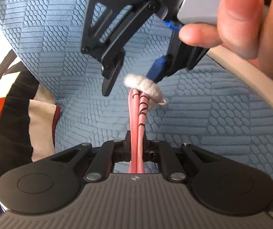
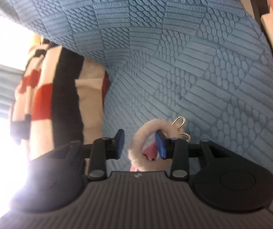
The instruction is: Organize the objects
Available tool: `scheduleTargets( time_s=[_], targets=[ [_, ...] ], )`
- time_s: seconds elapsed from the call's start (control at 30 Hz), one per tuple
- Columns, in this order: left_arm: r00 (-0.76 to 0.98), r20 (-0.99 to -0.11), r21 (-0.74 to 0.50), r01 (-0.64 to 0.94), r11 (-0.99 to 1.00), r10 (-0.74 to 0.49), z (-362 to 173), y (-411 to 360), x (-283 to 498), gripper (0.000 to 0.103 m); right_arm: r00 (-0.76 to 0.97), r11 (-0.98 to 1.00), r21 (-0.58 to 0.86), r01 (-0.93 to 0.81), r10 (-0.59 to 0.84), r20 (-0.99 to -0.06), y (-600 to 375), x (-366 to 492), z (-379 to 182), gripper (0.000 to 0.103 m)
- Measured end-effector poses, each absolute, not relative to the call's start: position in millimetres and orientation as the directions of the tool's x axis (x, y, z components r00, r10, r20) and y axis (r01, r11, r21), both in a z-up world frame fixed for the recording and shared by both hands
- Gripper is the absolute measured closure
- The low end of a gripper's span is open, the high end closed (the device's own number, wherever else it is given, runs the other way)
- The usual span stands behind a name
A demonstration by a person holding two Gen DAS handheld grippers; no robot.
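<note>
The left gripper (image 1: 136,148) is clenched on two pink rods (image 1: 137,118) with black markings, which stick forward out of its fingers above the blue textured mat (image 1: 212,114). A fluffy white ring (image 1: 144,87) with small gold hoops (image 2: 181,127) sits over the far ends of the rods. The right gripper (image 2: 140,145) is released, jaws apart, its right blue pad (image 2: 160,145) threaded inside the ring; a patterned red, black and cream cloth (image 2: 46,103) lies off the mat's left edge.
</note>
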State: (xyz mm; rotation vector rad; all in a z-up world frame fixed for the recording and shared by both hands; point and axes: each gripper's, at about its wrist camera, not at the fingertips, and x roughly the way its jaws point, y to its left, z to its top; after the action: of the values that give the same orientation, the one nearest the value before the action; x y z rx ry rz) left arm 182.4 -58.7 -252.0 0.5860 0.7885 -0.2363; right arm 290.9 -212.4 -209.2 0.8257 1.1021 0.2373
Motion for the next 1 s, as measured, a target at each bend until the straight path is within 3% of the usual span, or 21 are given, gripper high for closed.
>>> scheduleTargets(
  time_s=[0.13, 0.47, 0.73, 1.0],
  targets=[
    [0.667, -0.745, 0.399, 0.433, 0.809, 0.011, -257.9, -62.4, 182.8, 0.094, 0.456, 0.7, 0.673, 0.239, 0.531, -0.714, -220.0, 287.9, -211.3, 0.042],
    [0.654, -0.757, 0.405, 0.458, 0.792, 0.009, -263.6, -69.9, 178.9, 0.094, 0.483, 0.754, 0.581, 0.306, 0.404, -0.777, -238.4, 269.0, -212.0, 0.043],
    [0.656, -0.755, 0.407, 0.457, 0.791, 0.01, -263.5, -72.3, 177.7, 0.094, 0.448, 0.768, 0.56, 0.312, 0.401, -0.799, -236.8, 266.2, -223.6, 0.089],
    [0.655, -0.755, 0.405, 0.456, 0.793, 0.009, -263.3, -70.5, 179.3, 0.094, 0.506, 0.769, 0.605, 0.205, 0.446, -0.738, -228.3, 267.7, -202.3, 0.091]
  ],
)
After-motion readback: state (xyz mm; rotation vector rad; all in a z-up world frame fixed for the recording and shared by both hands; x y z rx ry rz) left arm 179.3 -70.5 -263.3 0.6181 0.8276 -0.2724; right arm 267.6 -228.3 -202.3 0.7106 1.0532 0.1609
